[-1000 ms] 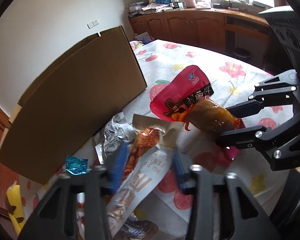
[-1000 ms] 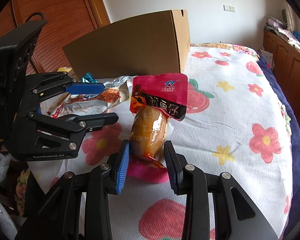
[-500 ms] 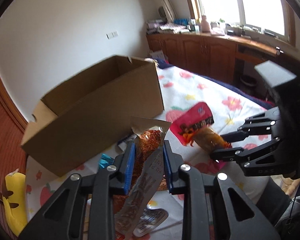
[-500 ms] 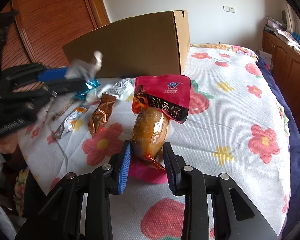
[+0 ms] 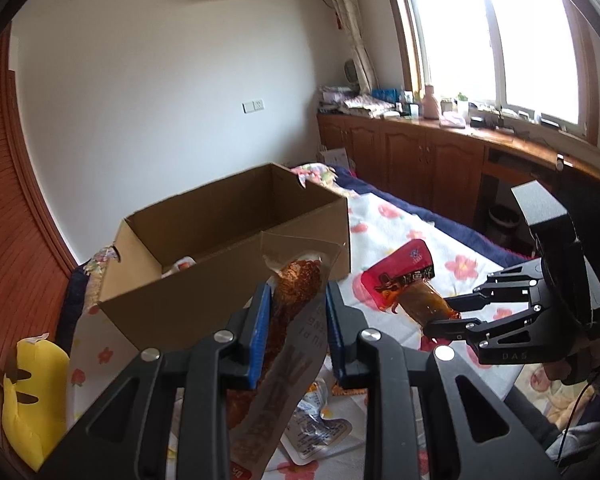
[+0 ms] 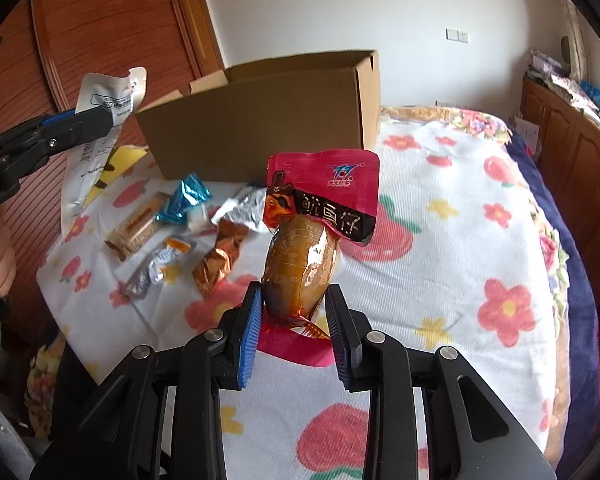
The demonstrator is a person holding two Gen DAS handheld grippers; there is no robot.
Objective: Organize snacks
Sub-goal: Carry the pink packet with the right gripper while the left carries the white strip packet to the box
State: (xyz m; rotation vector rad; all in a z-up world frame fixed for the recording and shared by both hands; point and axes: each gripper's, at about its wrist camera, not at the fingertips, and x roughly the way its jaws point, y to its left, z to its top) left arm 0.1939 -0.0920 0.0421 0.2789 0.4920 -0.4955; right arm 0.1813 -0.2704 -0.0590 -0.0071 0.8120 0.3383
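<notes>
Left gripper (image 5: 296,312) pinching long clear snack pouch (image 5: 288,320), lifted above near wall of open cardboard box (image 5: 204,284). Right gripper (image 6: 292,320) clamped on red squid packet (image 6: 320,208), raised over flowered cloth (image 6: 460,260). More snacks (image 6: 172,232) scattered left, near box.

A: Cardboard box (image 5: 236,276): matt brown corrugated board, torn rough at one rim corner. Bedspread (image 6: 440,280): ribbed white cloth, printed flowers, matt.

B: Red squid pouch (image 6: 320,196): glossy plastic film, clear lower part, wrinkled, strong highlights. Spicy snack packet (image 5: 288,320): clear plastic over matt paper-like backing.

A: Left gripper (image 5: 296,320) and right gripper (image 6: 292,320): matt black plastic, ribbed blue pads, bright metal screws. Bronze wrapper (image 6: 220,260): shiny crinkled foil.
</notes>
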